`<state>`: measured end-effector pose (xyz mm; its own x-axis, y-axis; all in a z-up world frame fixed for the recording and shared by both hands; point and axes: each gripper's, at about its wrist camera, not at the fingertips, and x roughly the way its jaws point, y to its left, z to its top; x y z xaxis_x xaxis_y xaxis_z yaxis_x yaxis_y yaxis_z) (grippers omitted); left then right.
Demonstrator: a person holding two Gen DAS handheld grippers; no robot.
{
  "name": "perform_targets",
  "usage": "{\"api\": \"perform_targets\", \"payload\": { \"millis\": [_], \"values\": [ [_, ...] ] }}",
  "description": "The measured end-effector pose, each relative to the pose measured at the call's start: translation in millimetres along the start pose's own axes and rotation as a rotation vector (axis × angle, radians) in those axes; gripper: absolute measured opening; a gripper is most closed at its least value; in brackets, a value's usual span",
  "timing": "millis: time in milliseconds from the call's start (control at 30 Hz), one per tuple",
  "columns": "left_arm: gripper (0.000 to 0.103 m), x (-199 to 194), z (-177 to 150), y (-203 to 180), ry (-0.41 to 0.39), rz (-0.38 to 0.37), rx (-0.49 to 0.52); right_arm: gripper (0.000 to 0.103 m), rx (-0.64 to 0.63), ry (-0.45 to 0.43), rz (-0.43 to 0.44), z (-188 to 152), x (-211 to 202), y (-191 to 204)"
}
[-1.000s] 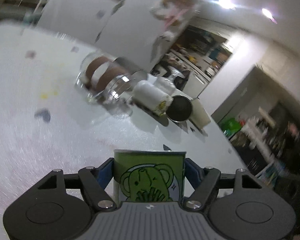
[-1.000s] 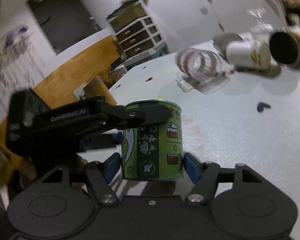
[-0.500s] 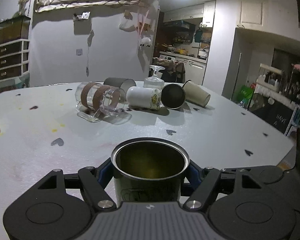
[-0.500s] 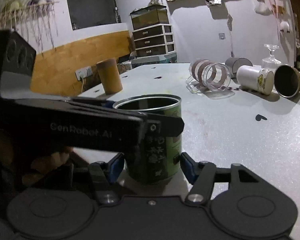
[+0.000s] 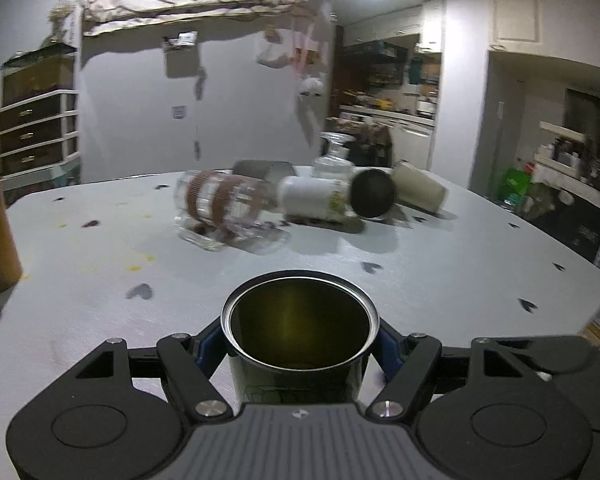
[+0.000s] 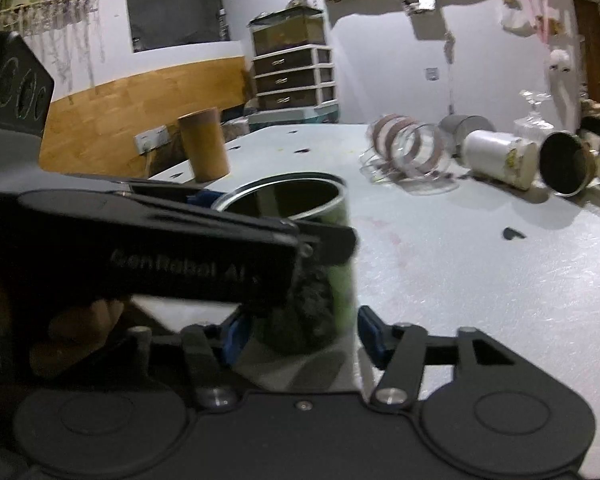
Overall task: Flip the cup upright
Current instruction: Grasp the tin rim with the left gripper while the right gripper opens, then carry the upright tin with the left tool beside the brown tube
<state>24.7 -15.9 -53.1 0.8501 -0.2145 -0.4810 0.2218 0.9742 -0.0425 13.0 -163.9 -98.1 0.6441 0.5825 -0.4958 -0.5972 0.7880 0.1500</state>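
One cup (image 5: 299,332) stands mouth-up on the table (image 5: 460,264), well short of the tipped cups (image 5: 320,200); my left gripper (image 5: 299,354) clamps it, my right gripper (image 6: 296,332) brackets it, grip unclear. Flip looks done; only releasing remains

Upright cup (image 5: 299,334) on table (image 5: 460,264), before toppled cups (image 5: 316,198)
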Motion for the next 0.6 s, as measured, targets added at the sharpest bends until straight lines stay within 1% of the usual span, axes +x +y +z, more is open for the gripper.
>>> {"api": "perform_targets", "payload": {
  "millis": [133,200,267,400,467,600],
  "values": [
    [0.074,6,19,20,-0.044,0.073,-0.013,0.069,0.017,-0.027,-0.017,0,-6,-4],
    [0.074,12,33,35,-0.070,0.130,-0.011,0.069,0.021,-0.032,-0.023,0,-7,-5],
    [0.074,22,51,55,-0.090,0.205,-0.027,0.069,0.024,-0.035,-0.025,0,-8,-7],
    [0.074,40,77,95,-0.121,0.322,-0.055,0.069,0.022,-0.038,-0.032,0,-10,-7],
    [0.074,49,86,116,-0.125,0.364,-0.078,0.069,0.023,-0.040,-0.033,0,-11,-7],
    [0.074,66,95,160,-0.115,0.431,-0.159,0.069,0.019,-0.036,-0.035,0,-10,-6]
  ]
}}
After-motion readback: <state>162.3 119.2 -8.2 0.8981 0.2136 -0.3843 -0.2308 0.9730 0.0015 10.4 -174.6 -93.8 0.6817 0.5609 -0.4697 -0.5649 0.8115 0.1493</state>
